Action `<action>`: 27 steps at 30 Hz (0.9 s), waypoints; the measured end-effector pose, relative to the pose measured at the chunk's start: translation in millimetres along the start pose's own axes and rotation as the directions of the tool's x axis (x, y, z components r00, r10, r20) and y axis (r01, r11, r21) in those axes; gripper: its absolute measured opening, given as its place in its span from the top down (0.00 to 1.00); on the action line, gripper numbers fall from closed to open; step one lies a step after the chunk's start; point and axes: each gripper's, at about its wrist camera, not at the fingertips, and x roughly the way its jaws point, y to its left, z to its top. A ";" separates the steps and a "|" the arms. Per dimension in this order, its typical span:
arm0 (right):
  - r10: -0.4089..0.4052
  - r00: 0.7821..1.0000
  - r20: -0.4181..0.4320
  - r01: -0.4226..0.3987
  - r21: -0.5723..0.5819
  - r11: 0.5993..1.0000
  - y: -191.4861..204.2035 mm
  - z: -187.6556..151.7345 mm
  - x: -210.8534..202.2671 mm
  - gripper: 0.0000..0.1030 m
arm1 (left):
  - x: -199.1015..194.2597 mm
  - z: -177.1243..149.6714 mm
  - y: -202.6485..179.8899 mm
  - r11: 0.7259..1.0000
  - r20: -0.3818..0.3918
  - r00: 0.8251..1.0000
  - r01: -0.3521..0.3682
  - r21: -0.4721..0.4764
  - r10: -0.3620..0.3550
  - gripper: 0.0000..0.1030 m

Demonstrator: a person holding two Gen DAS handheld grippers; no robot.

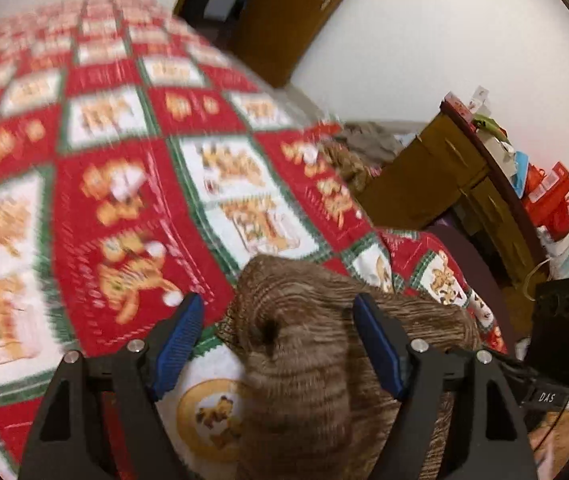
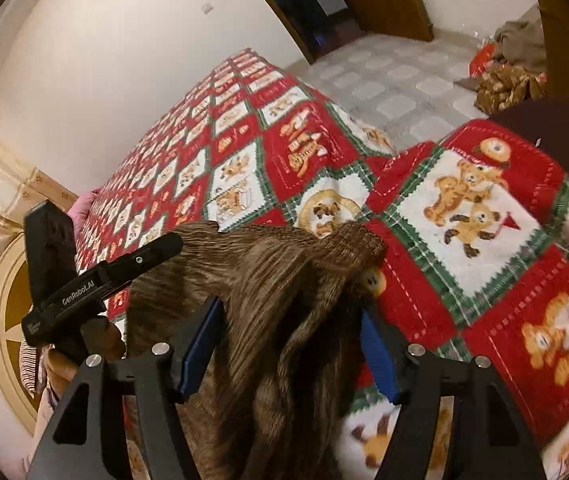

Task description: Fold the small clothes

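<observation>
Item: brown ribbed knit (image 1: pixel 304 344), small, bunched.
Place: near edge of the bed, on a red, white and green bear-print blanket (image 1: pixel 124 168).

Left gripper (image 1: pixel 278 316): jaws spread wide, blue pads (image 1: pixel 182 332) standing clear on either side of the knit. The cloth humps up between them; nothing is pinched as far as this view shows.

Right gripper (image 2: pixel 290 328): jaws likewise spread, pads (image 2: pixel 204 340) apart. The knit (image 2: pixel 268 280) lies heaped between and under them. Whether a fold is caught lower down, out of sight, cannot be told.

Condition of the knit: crumpled, ridged, one cuff-like end (image 2: pixel 360 240) sticking out toward the far right on the blanket. No flat panel, no clean crease, no squared edge visible.

Progress, as a judgement: early. The piece looks neither spread nor folded; smoothing it flat and making each fold all seem left to do. No finished stack shows on the bed.

Other stock: a loose heap of clothes (image 2: pixel 512 76) on the floor, far right, well apart from the bed; whether it belongs to the job cannot be told. Wooden cabinet (image 1: pixel 456 184) with clutter on top, right of the bed.

Note: left view is motion-blurred; blanket detail is unreliable.
</observation>
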 end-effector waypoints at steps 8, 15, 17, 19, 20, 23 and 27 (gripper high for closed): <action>0.009 1.000 -0.016 -0.010 -0.071 0.997 16.3 16.3 24.2 0.74 | 14.3 17.8 -15.3 0.993 -0.032 0.996 0.086 0.075 -0.083 0.78; -0.060 0.983 0.176 0.127 -0.401 0.907 66.9 22.8 -7.4 0.86 | -12.0 19.4 -31.3 0.985 0.206 0.976 0.033 0.168 -0.068 0.85; -0.135 0.969 0.209 0.217 -0.442 0.871 66.9 28.9 2.0 0.86 | -5.6 29.5 -26.6 0.989 0.233 0.972 -0.062 0.132 0.030 0.87; -0.178 0.964 0.198 0.250 -0.441 0.862 57.1 35.7 18.9 0.86 | 1.3 37.0 -18.5 0.985 0.219 0.968 -0.143 0.092 0.120 0.86; -0.193 0.967 0.166 0.248 -0.433 0.866 48.2 38.6 31.7 0.86 | 0.6 39.8 -13.0 0.982 0.209 0.965 -0.175 0.073 0.157 0.86; -0.224 0.970 0.098 0.245 -0.361 0.900 19.3 42.4 46.7 0.72 | -25.2 34.7 -3.0 0.978 0.254 0.952 -0.194 0.077 0.169 0.84; -0.259 0.938 0.230 0.298 -0.153 0.942 -7.8 46.9 -2.3 0.41 | -53.4 12.9 -1.6 0.967 0.234 0.955 -0.218 0.133 0.183 0.48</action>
